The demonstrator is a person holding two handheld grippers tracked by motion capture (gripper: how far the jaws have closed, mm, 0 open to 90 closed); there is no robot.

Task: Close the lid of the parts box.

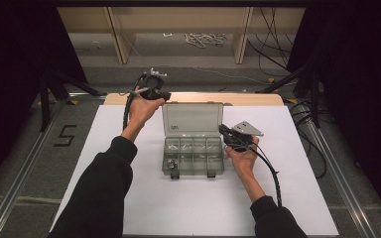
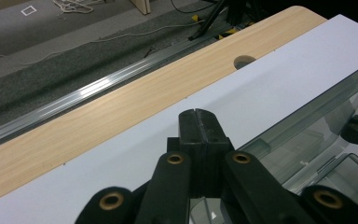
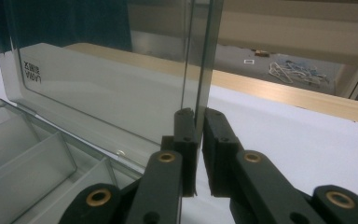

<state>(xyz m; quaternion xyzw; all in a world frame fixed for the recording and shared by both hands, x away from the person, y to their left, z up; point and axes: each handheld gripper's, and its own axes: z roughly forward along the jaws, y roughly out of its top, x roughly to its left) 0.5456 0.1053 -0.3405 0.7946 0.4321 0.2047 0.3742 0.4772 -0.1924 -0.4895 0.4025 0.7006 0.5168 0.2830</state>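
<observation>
While the compartment box (image 1: 193, 153) sits mid-worktop (image 1: 129, 208), the right claw (image 3: 198, 140) pinches its upright lid's (image 3: 121, 79) side edge, apparently steadying it open; the left claw (image 2: 199, 126), jaws together and empty, hovers near the far edge.

This is a lab or recording studio set up for data capture, not a home. A white sheet (image 1: 129, 198) covers a light wooden table (image 2: 98, 121) standing on grey carpet (image 1: 25, 163). Beyond the left gripper (image 1: 154, 84) lie loose black cables (image 1: 273, 44) and a coil of white cord (image 1: 206, 38) on the floor, with bare wooden shelving (image 1: 119, 34) behind. Aluminium rails (image 1: 20, 183) flank the table, black stand legs (image 1: 54, 84) and dark curtains frame it, and a taped number five (image 1: 65, 135) marks the carpet left of that gripper.
</observation>
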